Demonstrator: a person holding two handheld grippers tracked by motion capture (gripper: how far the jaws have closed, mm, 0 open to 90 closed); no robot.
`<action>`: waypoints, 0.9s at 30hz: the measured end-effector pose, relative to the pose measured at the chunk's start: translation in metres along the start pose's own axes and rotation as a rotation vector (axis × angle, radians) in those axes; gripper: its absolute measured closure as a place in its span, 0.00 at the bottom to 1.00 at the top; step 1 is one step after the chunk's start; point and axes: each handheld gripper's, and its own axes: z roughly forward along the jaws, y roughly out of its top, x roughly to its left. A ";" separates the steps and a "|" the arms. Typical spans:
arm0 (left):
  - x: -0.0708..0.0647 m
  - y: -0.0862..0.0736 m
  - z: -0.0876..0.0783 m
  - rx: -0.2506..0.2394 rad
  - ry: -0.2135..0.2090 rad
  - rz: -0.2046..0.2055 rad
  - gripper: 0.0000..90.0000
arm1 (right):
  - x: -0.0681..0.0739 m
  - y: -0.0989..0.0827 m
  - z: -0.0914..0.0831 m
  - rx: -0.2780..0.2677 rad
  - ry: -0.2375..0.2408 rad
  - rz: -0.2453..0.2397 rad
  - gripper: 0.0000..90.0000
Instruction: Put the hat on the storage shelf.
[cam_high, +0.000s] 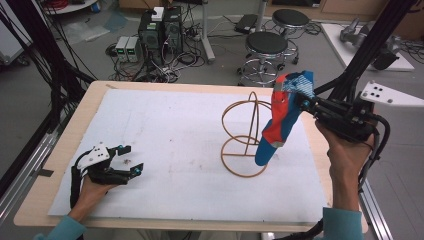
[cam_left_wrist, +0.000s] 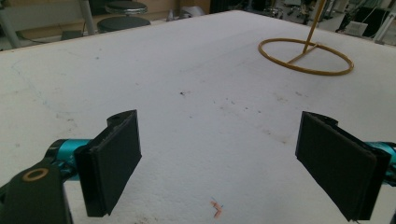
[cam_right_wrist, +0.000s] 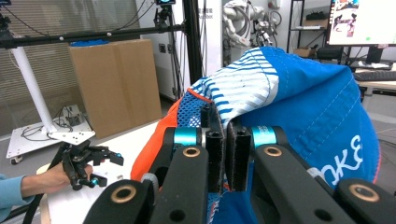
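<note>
A blue and orange cap (cam_high: 280, 120) with white stripes hangs in the air at the table's right side, just in front of a gold wire stand (cam_high: 245, 135). My right gripper (cam_high: 303, 102) is shut on the cap's upper edge. In the right gripper view the black jaws (cam_right_wrist: 228, 140) pinch the fabric and the cap (cam_right_wrist: 303, 107) drapes over them. My left gripper (cam_high: 131, 157) rests low on the white mat at the near left, open with nothing between its pads (cam_left_wrist: 112, 163). The stand's base ring (cam_left_wrist: 306, 56) lies far ahead of it.
A white mat (cam_high: 175, 130) covers the wooden table (cam_high: 65, 150). Black frame posts (cam_high: 365, 45) rise at the right edge by my right hand. Stools (cam_high: 266, 47) and computer boxes (cam_high: 160, 30) stand on the floor beyond the far edge.
</note>
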 end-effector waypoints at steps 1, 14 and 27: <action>0.000 0.000 0.000 0.000 0.001 -0.002 0.16 | 0.000 0.001 0.003 0.002 0.000 0.002 0.98; 0.000 0.000 0.000 0.000 -0.006 0.004 0.16 | 0.004 0.006 0.043 0.026 0.041 -0.003 0.98; 0.000 0.000 0.000 0.000 -0.005 -0.001 0.16 | 0.000 0.016 0.080 0.054 0.046 0.008 0.98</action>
